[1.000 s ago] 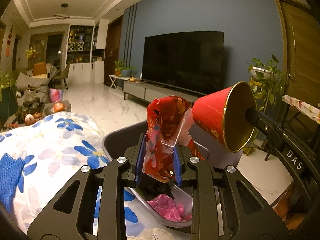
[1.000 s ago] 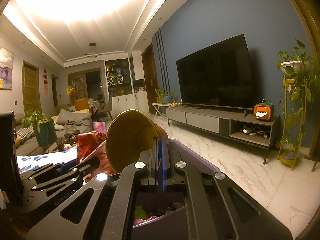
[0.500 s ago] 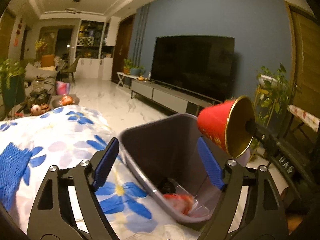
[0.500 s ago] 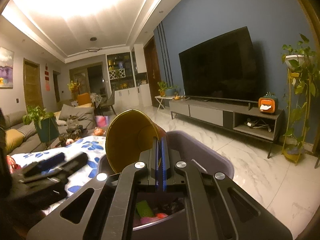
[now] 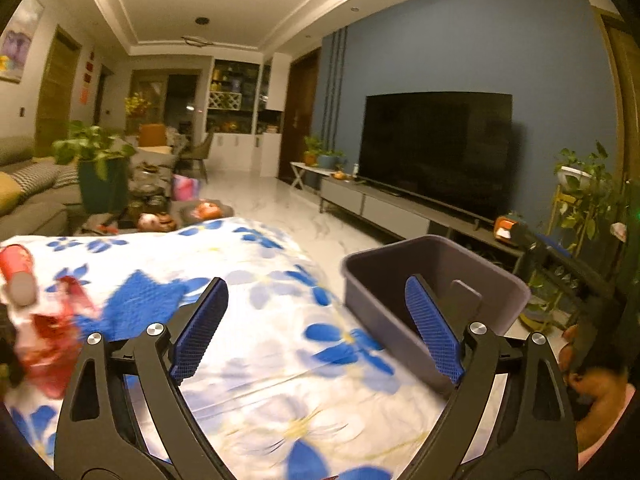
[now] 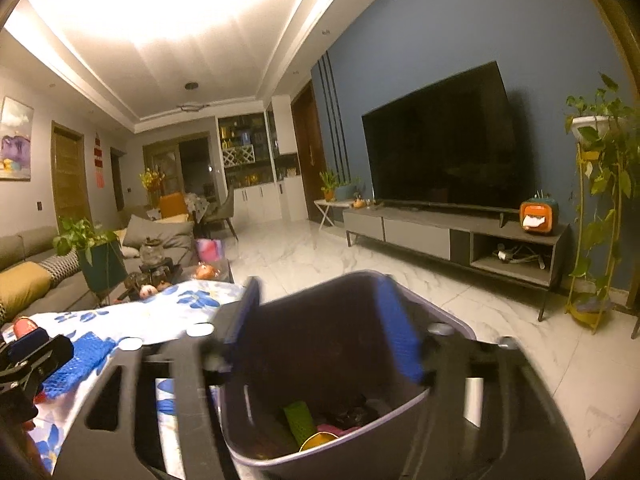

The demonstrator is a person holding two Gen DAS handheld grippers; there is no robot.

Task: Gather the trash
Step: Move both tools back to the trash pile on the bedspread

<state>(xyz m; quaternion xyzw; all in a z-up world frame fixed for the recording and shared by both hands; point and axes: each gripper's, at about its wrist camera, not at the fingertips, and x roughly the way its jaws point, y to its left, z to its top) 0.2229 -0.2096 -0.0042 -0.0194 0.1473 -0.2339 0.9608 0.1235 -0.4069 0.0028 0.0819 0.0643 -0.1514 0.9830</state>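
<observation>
Both hand-held grippers, left [image 5: 316, 328] and right [image 6: 324, 332], stood spread apart and empty above the grey bin [image 6: 440, 396]. Discarded trash [image 6: 320, 426] (a gold-lined cup among it) lay inside, beside the floral-clothed counter [image 5: 256, 280].

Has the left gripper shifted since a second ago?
Yes. The left gripper, open now, has swung left: the grey bin, once centred behind its fingers, now sits on the right, and the floral cloth fills the middle.
</observation>
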